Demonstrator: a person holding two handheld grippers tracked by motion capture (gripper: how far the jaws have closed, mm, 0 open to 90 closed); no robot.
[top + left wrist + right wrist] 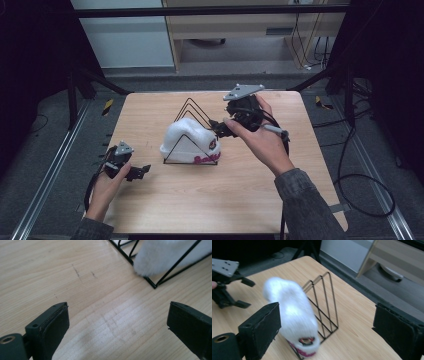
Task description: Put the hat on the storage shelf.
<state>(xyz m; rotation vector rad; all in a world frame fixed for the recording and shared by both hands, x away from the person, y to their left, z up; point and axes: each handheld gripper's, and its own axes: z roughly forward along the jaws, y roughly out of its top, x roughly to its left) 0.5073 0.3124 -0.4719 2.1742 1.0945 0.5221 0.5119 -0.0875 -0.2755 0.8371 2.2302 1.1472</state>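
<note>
**Both tongs wide, hat in the rack**

My left gripper (142, 171) rests on the table (150, 115) – jaws spread, empty. My right gripper (220, 127) hangs released just beside the white hat (187, 137), which sits inside the black wire rack (324, 302).

Fluffy white knit hat (187, 140) in thin black wire rack (196, 114) (matt pale wood-grain table (200, 200))
</note>
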